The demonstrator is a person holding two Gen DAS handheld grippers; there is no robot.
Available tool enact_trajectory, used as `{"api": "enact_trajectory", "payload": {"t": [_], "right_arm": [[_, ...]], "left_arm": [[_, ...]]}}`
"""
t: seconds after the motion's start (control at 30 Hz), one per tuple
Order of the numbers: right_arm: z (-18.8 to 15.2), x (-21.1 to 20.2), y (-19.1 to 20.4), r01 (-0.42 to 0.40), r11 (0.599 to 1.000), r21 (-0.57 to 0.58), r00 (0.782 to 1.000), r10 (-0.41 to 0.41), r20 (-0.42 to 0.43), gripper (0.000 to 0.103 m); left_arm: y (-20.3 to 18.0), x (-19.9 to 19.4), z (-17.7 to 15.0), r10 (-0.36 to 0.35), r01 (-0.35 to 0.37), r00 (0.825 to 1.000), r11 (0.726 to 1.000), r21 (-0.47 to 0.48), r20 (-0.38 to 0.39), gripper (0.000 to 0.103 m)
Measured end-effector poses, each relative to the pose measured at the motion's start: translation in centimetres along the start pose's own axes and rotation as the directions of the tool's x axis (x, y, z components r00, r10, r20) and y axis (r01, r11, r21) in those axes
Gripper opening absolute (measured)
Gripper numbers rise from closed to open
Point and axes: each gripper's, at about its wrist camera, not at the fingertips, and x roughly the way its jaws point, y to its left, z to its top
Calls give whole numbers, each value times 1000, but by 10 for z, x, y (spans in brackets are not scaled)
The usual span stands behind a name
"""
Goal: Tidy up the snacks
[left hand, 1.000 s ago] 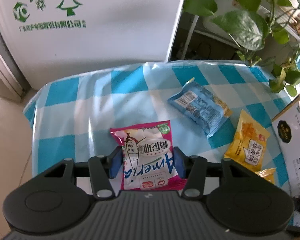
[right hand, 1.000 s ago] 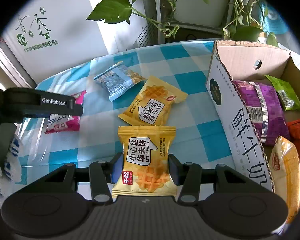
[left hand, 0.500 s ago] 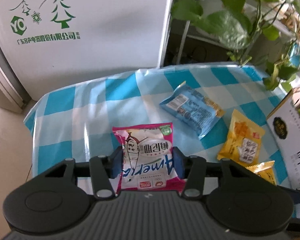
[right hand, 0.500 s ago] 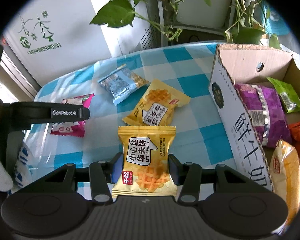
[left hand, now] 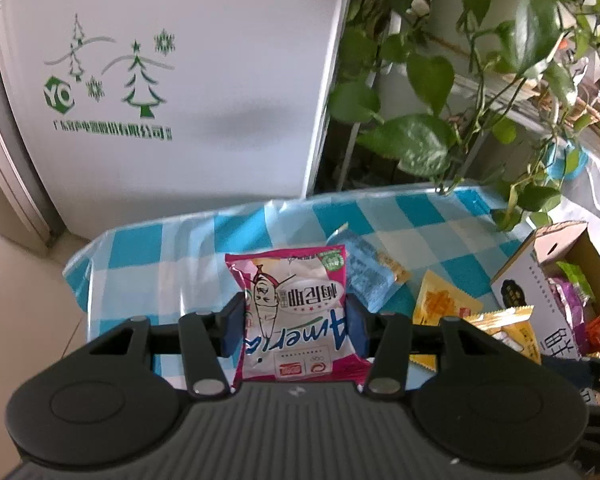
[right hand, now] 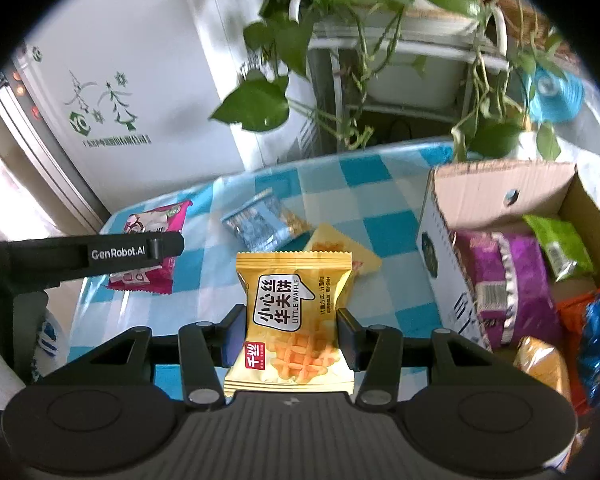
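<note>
Left wrist view: the left gripper (left hand: pixel 296 326) is clenched on a pink and white snack packet (left hand: pixel 298 320), its blue pads (left hand: pixel 233 326) pressing the packet's two sides, and the packet stands upright between them, clear of the blue and white checked tablecloth (left hand: pixel 172 256). Just beyond the packet, to its right, a light blue snack packet (left hand: pixel 370 270) lies flat on the cloth, and further right a yellow waffle packet (left hand: pixel 440 300) lies beside it. At the far right edge sits an open cardboard box (left hand: pixel 540 248) with snacks inside, and a white cabinet (left hand: pixel 204 80) printed with green trees stands past the table's far edge. Right wrist view: the right gripper (right hand: pixel 292 338) grasps a yellow Little Waffle packet (right hand: pixel 294 320), held upright by its sides above the cloth. Ahead of it lie the light blue packet and the second yellow waffle packet (right hand: pixel 340 246), the two overlapping at a corner. To the left, the left gripper's black finger crosses in front of the pink packet it holds. To the right, the cardboard box holds a purple packet (right hand: pixel 508 276), a green packet (right hand: pixel 556 248) and others.
</note>
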Motion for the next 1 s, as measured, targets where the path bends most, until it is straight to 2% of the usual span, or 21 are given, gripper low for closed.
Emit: {"api": "enact_trajectory", "payload": {"t": [0.3,0.53,0.77,1.0], "right_arm": [[17,-30,-12,-12,1000,-11,996,13,92,54],[30,-53,-35,-7,1000,18,989,4,145,54],[35,-74,-58,3,999,38,984,-10,179,54],[36,-91,-85,18,998,60,979,-30,200,54]], "left_arm": [[-11,-20,7,-5,3,996,1000,23,89,50],[-26,-25,8,-43,38,993,998,48,107,50],[-50,-34,8,-116,106,987,990,90,113,50],[-77,-44,4,-192,174,976,971,161,104,50]]}}
